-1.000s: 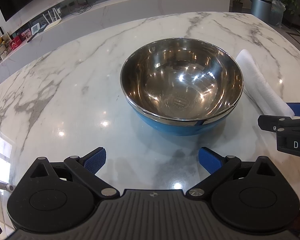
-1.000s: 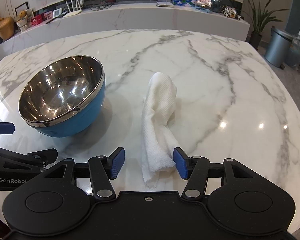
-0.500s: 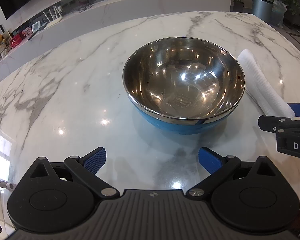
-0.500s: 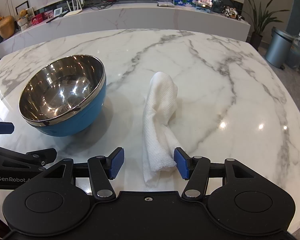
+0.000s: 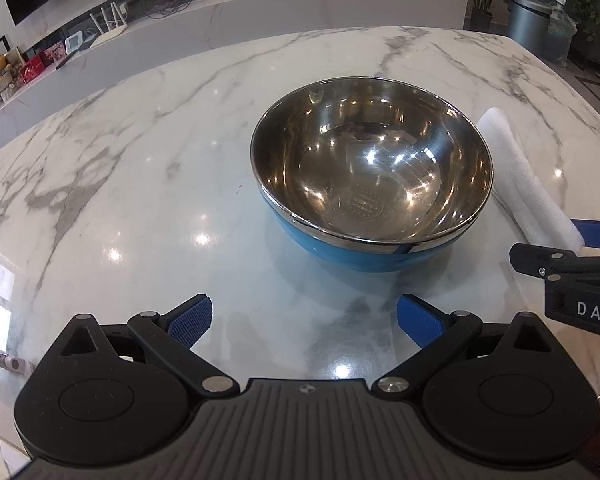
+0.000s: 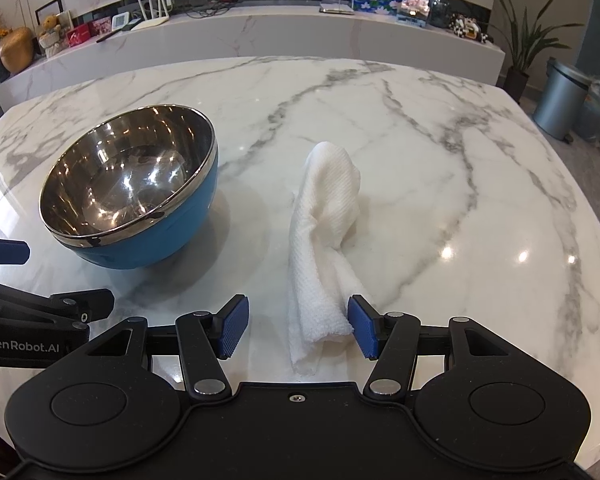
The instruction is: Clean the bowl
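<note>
Lettering "GenRobot.AI" marks left tongs [image 6: 4, 250] beside bowl [image 6: 132, 188].

Your left gripper [image 5: 304, 322] hung at six o'clock over the marble table [image 5: 140, 184], its blue pads spread wide with only bare stone between them. The bowl [image 5: 372, 176], steel inside and blue outside, sat upright toward one o'clock. A folded white cloth [image 5: 520, 176] lay beside it at three o'clock, its near end against your right gripper's blue fingertip [image 5: 596, 232].
</note>
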Available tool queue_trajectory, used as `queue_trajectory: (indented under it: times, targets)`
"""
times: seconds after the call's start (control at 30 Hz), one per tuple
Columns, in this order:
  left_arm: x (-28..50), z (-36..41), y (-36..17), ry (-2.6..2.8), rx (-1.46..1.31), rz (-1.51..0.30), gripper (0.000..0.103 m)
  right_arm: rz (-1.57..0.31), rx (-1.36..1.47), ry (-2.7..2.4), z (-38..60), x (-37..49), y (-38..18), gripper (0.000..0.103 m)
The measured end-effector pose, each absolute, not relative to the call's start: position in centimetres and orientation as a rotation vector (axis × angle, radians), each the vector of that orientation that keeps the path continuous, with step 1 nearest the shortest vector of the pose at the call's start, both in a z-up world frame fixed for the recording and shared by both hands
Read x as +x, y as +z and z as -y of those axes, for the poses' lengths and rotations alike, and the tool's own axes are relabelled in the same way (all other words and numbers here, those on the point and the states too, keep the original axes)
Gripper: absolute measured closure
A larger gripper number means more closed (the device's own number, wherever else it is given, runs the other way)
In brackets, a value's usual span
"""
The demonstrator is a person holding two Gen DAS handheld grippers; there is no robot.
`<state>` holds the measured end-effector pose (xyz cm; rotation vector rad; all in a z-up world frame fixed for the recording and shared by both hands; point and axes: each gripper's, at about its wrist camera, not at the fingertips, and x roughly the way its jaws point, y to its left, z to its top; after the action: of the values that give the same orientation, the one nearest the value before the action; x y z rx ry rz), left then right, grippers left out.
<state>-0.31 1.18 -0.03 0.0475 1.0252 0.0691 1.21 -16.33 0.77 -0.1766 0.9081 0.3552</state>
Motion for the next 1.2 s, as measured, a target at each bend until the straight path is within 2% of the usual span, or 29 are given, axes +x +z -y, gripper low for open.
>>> queue_trajectory:
  times: [0.13,0.37,0.47,1.2]
  targets:
    - [-0.4,-1.4,0.1,0.062,0.030,-1.027,0.003,-0.904,-0.176,0.359,16.3,1.3,0.6,0.057]
    - [-0.8,-1.4,0.7,0.034,0.046,-1.016,0.003,-0.891,-0.243,0.350,15.8,1.3,0.1,0.085]
    - [-1.1,-1.3,1.3,0.015,0.052,-1.004,0.003,-0.886,-0.248,0.348,15.8,1.3,0.2,0.092]
    - [-1.3,-2.0,7.6,-0.033,0.031,-0.944,0.003,-0.719,-0.214,0.432,16.3,-0.5,7.6,0.095]
